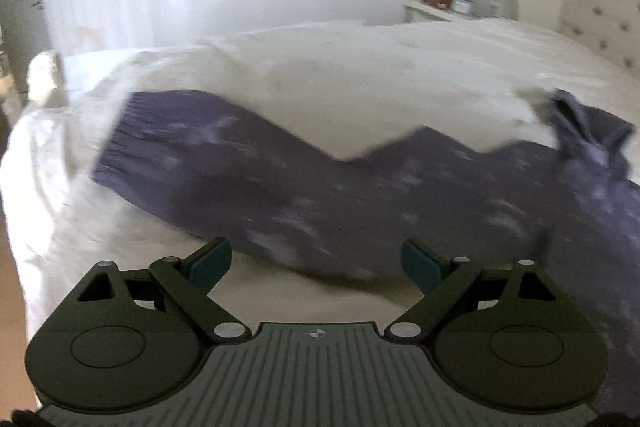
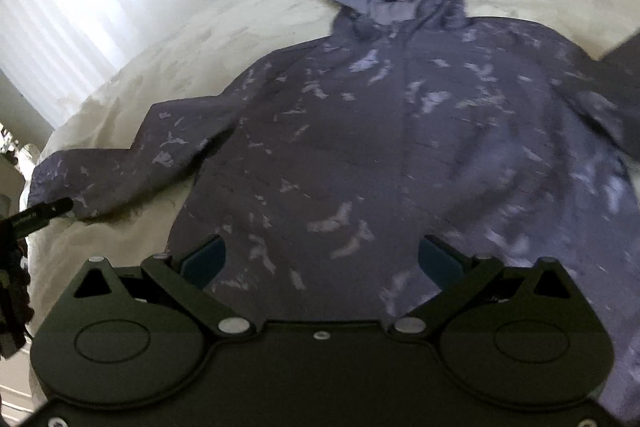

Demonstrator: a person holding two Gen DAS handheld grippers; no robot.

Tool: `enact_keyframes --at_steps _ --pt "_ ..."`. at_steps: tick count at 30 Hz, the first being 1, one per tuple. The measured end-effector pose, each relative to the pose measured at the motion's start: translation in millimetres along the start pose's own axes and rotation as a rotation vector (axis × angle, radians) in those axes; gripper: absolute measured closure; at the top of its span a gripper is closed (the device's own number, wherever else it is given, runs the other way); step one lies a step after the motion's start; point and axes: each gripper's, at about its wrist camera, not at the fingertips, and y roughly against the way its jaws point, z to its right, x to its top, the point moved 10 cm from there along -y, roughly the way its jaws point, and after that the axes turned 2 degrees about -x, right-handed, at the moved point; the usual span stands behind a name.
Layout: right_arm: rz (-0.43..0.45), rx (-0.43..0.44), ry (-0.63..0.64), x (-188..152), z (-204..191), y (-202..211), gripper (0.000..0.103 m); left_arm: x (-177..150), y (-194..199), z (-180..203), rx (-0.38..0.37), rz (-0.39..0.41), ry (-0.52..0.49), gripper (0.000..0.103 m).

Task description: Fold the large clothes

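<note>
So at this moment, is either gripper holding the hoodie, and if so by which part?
Nothing is held. The left gripper and right gripper are both open with nothing between the fingers; the purple hoodie lies spread flat on the bed.

Left gripper (image 1: 316,263): black linkage arms, round black side discs, silver pivot screws, blue finger pads (image 1: 210,261), grey ribbed base plate with small crosshair mark. Right gripper (image 2: 322,259): same black links, discs, silver screws, blue pads (image 2: 204,263), plain black base plate.
</note>
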Motion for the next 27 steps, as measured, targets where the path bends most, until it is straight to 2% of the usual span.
enact_keyframes --at_steps 5,13,14,15,18,21,27 --pt "-0.004 0.015 0.027 7.9 -18.3 -23.0 0.001 9.6 -12.1 -49.8 0.052 0.016 0.094 0.01" --pt "0.023 -0.001 0.062 25.5 -35.0 -57.6 0.001 22.6 -31.3 -83.5 -0.046 0.056 0.256 0.013" --pt "0.025 -0.006 0.067 27.6 -36.4 -62.0 0.001 26.1 -30.6 -87.0 -0.047 0.071 0.272 0.02" --pt "0.028 -0.011 0.071 30.0 -38.0 -66.1 0.001 28.5 -38.9 -86.9 -0.045 0.076 0.279 0.042" --pt "0.043 -0.033 0.092 37.7 -42.3 -79.0 0.001 38.6 -34.9 -92.4 -0.03 0.114 0.28 0.073" --pt "0.054 -0.047 0.119 46.6 -48.4 -92.4 0.001 50.7 -24.8 -86.0 -0.048 0.153 0.251 0.085" --pt "0.111 -0.063 0.168 69.4 -70.7 -115.7 0.001 76.7 -5.3 -78.0 -0.104 0.213 0.263 0.088"
